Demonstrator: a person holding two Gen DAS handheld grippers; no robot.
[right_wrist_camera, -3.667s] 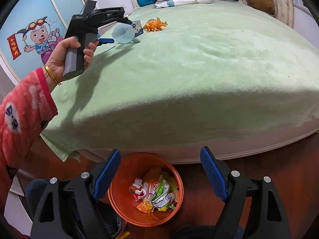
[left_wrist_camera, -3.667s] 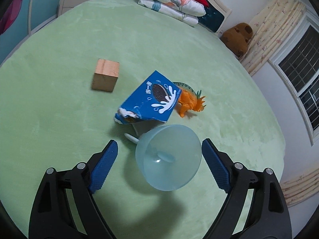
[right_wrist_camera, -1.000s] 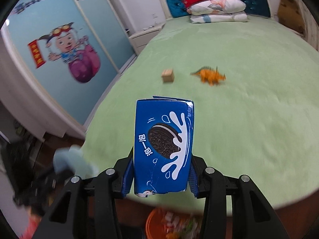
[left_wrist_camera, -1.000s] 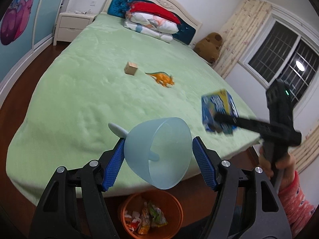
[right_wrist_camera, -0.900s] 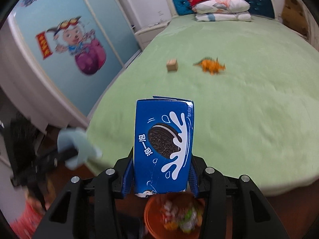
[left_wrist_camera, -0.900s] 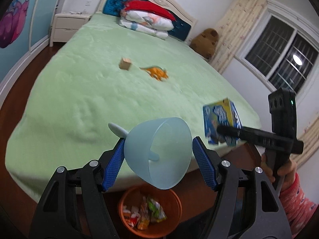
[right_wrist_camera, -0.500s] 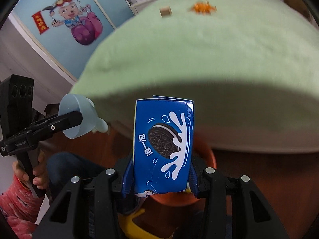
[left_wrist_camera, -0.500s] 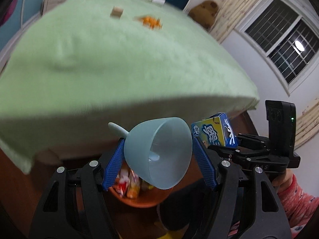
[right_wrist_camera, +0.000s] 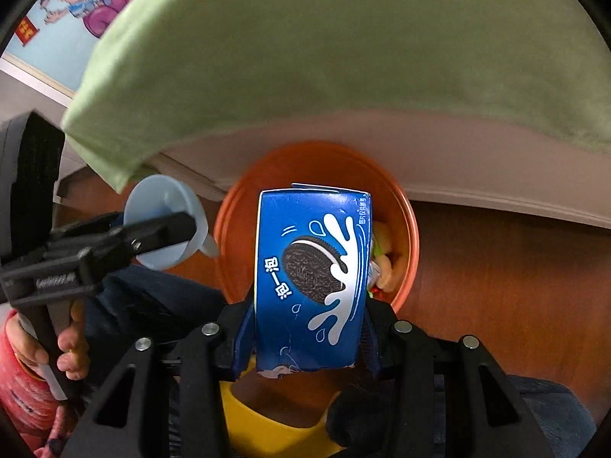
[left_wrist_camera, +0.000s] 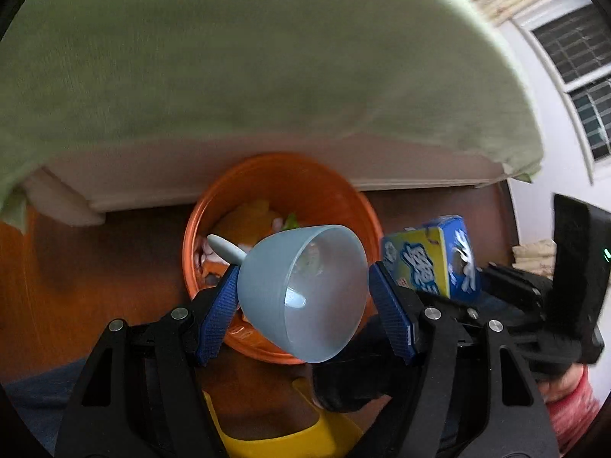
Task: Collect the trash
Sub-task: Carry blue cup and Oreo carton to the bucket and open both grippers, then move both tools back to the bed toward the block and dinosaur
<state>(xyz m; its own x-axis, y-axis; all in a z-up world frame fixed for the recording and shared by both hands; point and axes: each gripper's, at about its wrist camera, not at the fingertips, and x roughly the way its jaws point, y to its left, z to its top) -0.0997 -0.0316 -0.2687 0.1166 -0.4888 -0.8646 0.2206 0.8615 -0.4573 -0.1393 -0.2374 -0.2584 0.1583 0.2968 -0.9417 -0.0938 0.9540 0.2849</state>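
My left gripper [left_wrist_camera: 303, 297] is shut on a pale blue plastic funnel [left_wrist_camera: 301, 290], mouth toward the camera. It hangs just above the near part of an orange trash bin [left_wrist_camera: 290, 164] that holds wrappers. My right gripper [right_wrist_camera: 309, 328] is shut on a blue cookie box [right_wrist_camera: 311, 278], upright over the same orange bin [right_wrist_camera: 317, 149]. In the left wrist view the cookie box [left_wrist_camera: 431, 259] is just right of the bin. In the right wrist view the funnel [right_wrist_camera: 164, 213] sits at the bin's left rim.
The bin stands on a wooden floor [right_wrist_camera: 496, 259] against the white bed base [left_wrist_camera: 229, 175], under the overhanging green bedcover [left_wrist_camera: 267, 57]. A yellow object [left_wrist_camera: 282, 435] and the person's dark trouser legs [right_wrist_camera: 152, 297] lie close below the grippers.
Both grippers have come down from over the bed to just above the orange bin and tilted downward. Each keeps its hold, on the funnel and on the cookie box.
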